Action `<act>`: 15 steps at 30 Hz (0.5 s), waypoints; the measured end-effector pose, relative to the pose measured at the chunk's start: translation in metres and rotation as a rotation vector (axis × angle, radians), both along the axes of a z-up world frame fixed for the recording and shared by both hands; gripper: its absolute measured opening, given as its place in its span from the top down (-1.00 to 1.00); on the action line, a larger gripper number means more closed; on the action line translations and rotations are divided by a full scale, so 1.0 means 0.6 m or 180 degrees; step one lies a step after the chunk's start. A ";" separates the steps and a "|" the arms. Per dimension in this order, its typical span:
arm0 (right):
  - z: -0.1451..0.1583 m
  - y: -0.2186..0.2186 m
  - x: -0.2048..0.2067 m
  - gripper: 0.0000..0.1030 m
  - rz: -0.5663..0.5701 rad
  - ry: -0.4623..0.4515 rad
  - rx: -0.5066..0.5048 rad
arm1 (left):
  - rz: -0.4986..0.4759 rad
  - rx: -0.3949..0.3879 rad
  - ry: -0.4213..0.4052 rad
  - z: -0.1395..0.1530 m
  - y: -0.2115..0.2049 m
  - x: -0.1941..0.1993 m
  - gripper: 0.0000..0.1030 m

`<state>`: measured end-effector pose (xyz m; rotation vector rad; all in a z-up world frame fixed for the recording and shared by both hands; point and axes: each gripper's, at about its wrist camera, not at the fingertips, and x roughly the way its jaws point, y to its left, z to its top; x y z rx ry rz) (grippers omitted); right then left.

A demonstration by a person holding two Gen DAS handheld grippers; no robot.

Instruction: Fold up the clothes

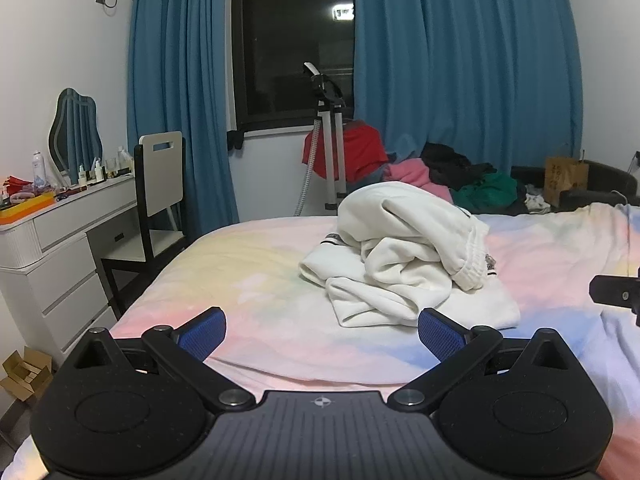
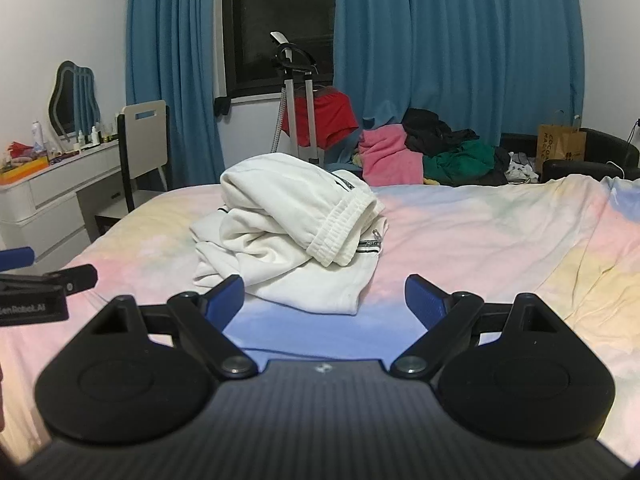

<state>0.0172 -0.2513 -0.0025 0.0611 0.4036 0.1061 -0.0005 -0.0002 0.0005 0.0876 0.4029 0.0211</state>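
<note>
I see the wide bed with its pastel pink, yellow and blue sheet (image 1: 256, 272) filling both views, and the crumpled white fleece garment with ribbed cuffs (image 1: 408, 256) lies heaped on it, unfolded, ahead of both grippers. Behind the bed hang tall blue pleated curtains (image 1: 460, 60) around a dark window (image 1: 296, 32). Left of the bed stands the white dressing desk with drawers (image 1: 60, 248), a white-backed chair (image 1: 160, 176) pushed against it.

My left gripper (image 1: 322, 334) hovers above the near edge of the sheet with its jaws spread wide, blue pads bare and holding nothing; the garment's lower hem lies just beyond them. My right gripper (image 2: 324, 300) is likewise splayed and empty, the garment's near hem just ahead of its left pad (image 2: 226, 296).

Only the right wrist view shows the left gripper's side, at the left edge; the left wrist view catches just a black tip of the right gripper at its right edge. Only the left wrist view shows open cardboard boxes (image 1: 26, 372) on the floor by the desk.

A brown paper bag (image 2: 558, 148) stands on a dark armchair (image 2: 592, 160); I cannot tell its contents. An orange tray (image 1: 24, 206) on the desk holds small items too blurred to name.
</note>
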 end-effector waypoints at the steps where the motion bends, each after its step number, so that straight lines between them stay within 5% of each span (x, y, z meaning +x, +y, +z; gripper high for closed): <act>1: 0.001 0.001 -0.001 -0.73 0.0001 -0.0017 -0.0014 | 0.0001 -0.0004 -0.0015 0.001 0.000 -0.001 -1.00; 15: 0.015 -0.002 -0.019 -0.72 -0.0053 -0.0136 0.0044 | -0.0004 -0.0122 -0.0096 0.010 -0.004 -0.020 -1.00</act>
